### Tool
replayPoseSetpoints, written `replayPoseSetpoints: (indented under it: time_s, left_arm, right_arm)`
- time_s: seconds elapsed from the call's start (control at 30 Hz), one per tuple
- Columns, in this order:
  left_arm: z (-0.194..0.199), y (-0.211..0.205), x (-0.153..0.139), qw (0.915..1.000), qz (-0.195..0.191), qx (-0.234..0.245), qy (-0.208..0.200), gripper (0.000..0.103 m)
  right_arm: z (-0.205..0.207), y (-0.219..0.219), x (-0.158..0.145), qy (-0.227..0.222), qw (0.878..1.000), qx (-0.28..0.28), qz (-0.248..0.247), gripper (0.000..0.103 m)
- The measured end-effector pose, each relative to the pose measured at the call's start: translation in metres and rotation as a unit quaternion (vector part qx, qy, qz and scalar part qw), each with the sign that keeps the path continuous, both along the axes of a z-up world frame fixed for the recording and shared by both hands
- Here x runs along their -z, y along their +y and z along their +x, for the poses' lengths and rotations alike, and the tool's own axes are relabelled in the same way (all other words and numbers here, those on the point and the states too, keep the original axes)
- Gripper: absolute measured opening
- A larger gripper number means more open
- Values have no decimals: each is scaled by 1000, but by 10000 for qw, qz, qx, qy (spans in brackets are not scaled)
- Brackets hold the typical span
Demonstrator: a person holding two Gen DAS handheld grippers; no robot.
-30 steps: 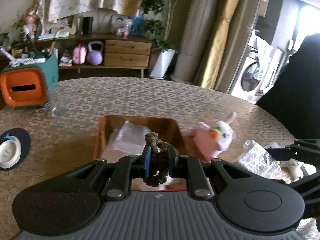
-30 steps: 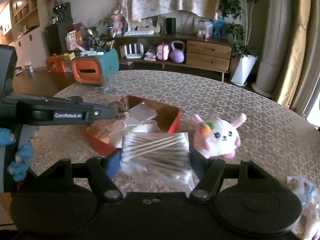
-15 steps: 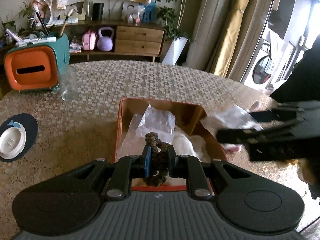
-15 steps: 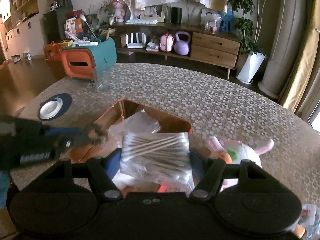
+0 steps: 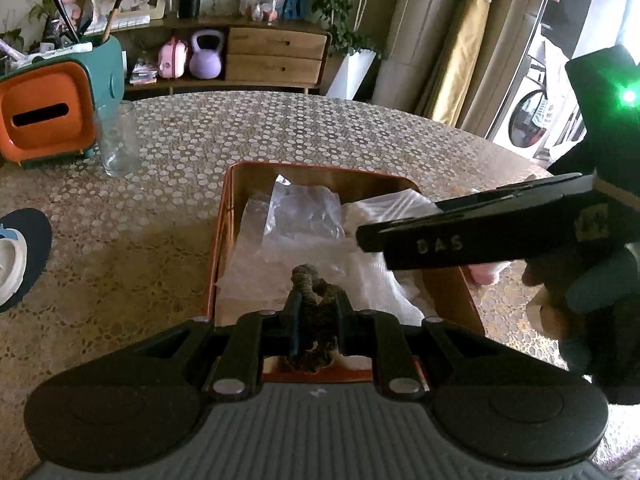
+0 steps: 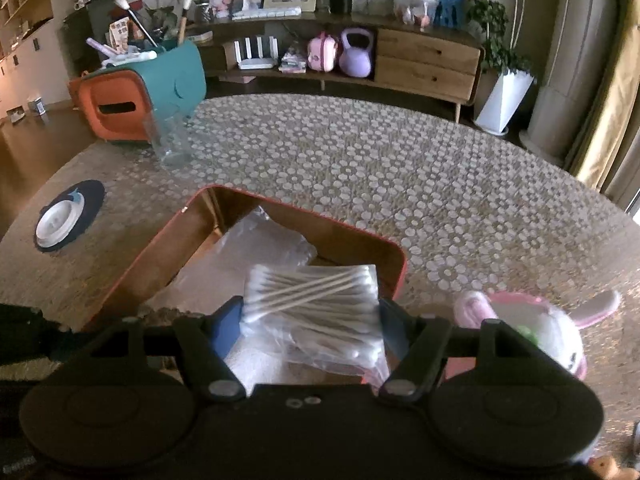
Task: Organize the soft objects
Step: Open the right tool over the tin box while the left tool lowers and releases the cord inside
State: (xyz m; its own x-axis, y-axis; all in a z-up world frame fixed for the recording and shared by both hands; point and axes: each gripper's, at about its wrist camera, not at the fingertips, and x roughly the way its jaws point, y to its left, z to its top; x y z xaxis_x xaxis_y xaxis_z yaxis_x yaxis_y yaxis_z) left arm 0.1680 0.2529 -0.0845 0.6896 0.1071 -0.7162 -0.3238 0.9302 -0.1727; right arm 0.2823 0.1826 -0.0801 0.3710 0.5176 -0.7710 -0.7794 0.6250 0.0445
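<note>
1. Jaws of the left gripper (image 5: 316,312) are clamped on a brown braided hair tie (image 5: 314,300), held over the near end of the orange box (image 5: 221,240).
2. Jaws of the right gripper (image 6: 310,320) pinch a clear bag of cotton swabs (image 6: 316,300) above the same box, which already contains crumpled plastic bags (image 5: 304,212).
3. Just beside the box on its right, a pink-and-white plush bunny (image 6: 544,328) lies on the desk (image 6: 400,168).
4. Farther off on the desk stand a drinking glass (image 5: 118,138) and an orange-and-teal organizer (image 5: 52,112).

Both wrist views look down close over the orange box (image 5: 224,240) (image 6: 168,236), sharing it and, seemingly, the table (image 5: 280,128) (image 6: 360,168) beyond.
</note>
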Motion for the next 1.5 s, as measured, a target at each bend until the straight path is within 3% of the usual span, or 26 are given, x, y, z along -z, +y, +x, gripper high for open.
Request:
replayPoseSetpoints:
  time_s: [0.5,1.03,1.23,1.27,1.3,1.33,1.5]
  left_arm:
    - [16,1,23,9990,84,180,393,16]
    - [16,0,25,9986,106,246,451,20]
    - [12,-4,19,9989,140,221,386,32]
    - [11,-4,17,9990,143,206,367,42]
    - [9,-5,15,9991,159,183,347,61]
    - [8,-5,13,9992,189,145,314,67]
    - [0,-8,1,9996,217,61,186,70]
  right_arm:
    - [-5,19,26,135,9998,-130,-76,71]
    - [-10,8,18,273,9995,-85,131,79]
    - [-15,-4,2,223,9991,-63,348,83]
    - [-16,-8,-2,232,9989,-38,404,83]
    - [-17,-12,-6,232,9987,-13,452,83]
    - [-18,-16,-10,221,9985,-6,498,84]
    - [-26,-42,-31,140,9973,15,727,85]
